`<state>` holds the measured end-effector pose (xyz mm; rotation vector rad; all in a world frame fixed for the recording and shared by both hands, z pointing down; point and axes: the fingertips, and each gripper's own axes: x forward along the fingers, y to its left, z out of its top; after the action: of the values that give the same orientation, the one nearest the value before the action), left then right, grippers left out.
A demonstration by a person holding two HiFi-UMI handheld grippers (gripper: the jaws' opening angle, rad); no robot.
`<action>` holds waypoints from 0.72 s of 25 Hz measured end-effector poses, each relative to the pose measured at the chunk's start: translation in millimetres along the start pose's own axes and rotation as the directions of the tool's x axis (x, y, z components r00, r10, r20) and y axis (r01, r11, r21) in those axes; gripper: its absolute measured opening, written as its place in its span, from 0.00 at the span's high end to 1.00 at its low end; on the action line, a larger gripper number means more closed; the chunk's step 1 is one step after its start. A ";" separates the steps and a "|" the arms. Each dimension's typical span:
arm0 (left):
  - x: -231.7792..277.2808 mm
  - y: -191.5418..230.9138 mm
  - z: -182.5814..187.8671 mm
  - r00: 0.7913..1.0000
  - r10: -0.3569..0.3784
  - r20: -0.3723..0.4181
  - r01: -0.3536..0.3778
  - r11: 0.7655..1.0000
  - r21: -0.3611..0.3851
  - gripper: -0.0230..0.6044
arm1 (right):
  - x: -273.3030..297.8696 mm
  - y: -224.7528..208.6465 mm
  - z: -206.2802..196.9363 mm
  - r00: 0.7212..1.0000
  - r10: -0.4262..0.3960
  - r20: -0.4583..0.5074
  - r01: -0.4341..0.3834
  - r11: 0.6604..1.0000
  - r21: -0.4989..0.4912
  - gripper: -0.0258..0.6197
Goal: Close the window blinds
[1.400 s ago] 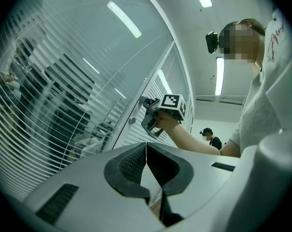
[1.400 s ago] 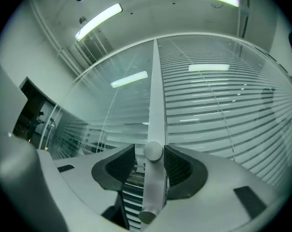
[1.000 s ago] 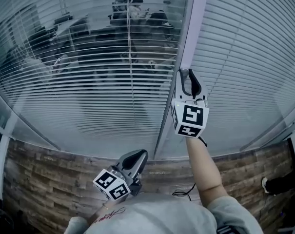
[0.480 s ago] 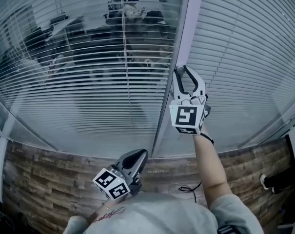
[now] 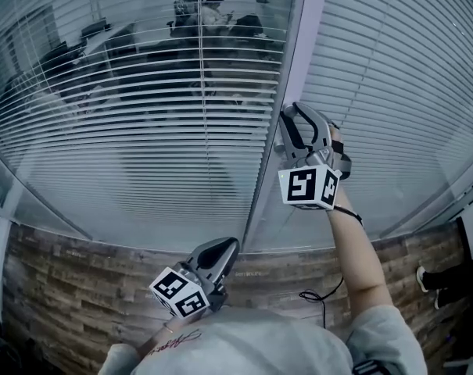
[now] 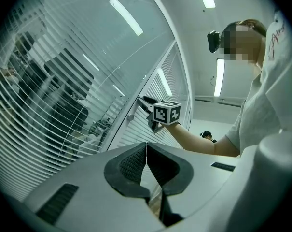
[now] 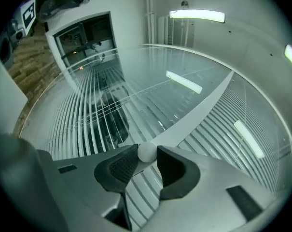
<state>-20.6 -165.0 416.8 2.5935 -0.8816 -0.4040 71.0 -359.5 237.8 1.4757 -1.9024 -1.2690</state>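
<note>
Slats first: wide white horizontal-slat blinds [image 5: 142, 116] fill the upper left of the head view, tilted open enough to show the office behind. Right of them runs the pale upright frame post [image 5: 302, 45]. Mid-frame, the right gripper [image 5: 292, 112] is clamped on the small white round knob [image 7: 146, 152], which juts from that post straight along the gripper's own line, so a roll should turn it. Bottom centre, the left gripper [image 5: 224, 247] sits with jaws together, empty and farther off.

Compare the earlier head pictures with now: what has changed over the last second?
The right gripper has rolled at the wrist while clamped on the small round knob on the window frame. The left gripper stayed shut and low by the body. The blinds are still partly open.
</note>
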 end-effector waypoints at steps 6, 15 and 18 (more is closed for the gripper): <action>2.4 -6.2 5.4 1.000 -0.007 0.007 0.007 1.000 -0.002 0.93 | 1.5 -2.5 3.2 0.999 0.034 -0.015 -0.036 0.989 -0.145 0.75; 0.3 -5.1 1.9 1.000 -0.003 0.008 0.003 1.000 -0.002 0.93 | 0.7 5.0 2.7 0.995 0.097 -0.002 -0.091 0.924 -0.372 0.75; -0.4 -2.0 -4.7 1.000 -0.004 0.006 0.004 1.000 0.002 0.93 | -0.7 13.3 -1.0 0.994 0.110 -0.005 -0.101 0.890 -0.446 0.75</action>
<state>-18.1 -162.1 420.2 2.5972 -0.8794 -0.4124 64.9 -359.0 249.7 1.1081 -1.5372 -1.5443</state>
